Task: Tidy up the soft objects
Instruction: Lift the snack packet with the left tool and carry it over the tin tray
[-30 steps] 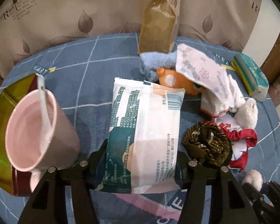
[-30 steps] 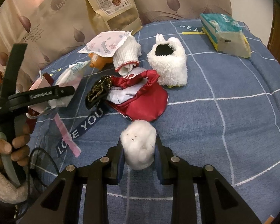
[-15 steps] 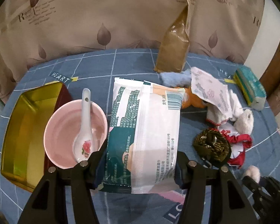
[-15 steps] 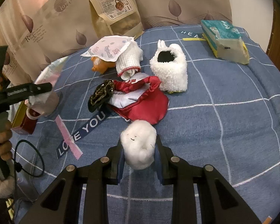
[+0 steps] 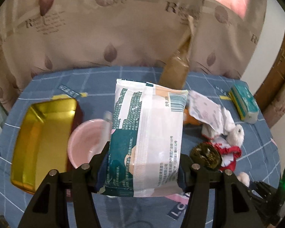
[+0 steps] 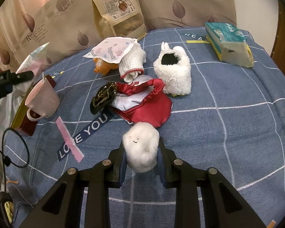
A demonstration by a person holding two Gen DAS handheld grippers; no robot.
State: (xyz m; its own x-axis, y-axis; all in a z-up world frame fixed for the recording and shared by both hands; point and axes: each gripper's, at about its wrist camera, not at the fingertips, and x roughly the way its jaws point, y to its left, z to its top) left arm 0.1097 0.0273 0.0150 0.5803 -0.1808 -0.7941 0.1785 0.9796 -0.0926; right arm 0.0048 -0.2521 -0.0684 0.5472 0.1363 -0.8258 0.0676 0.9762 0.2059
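Lifting packet (image 5: 146, 138), clamped in left gripper (image 5: 142, 169), higher above bowl (image 5: 87, 142) and tin (image 5: 41, 133), likely heading there. Pinching white puff (image 6: 141, 149) in right gripper (image 6: 141, 163), unmoved, near centre.

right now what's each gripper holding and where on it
Left gripper clamps the white and green packet across its lower end. Right gripper pinches the white fluffy ball by its sides.
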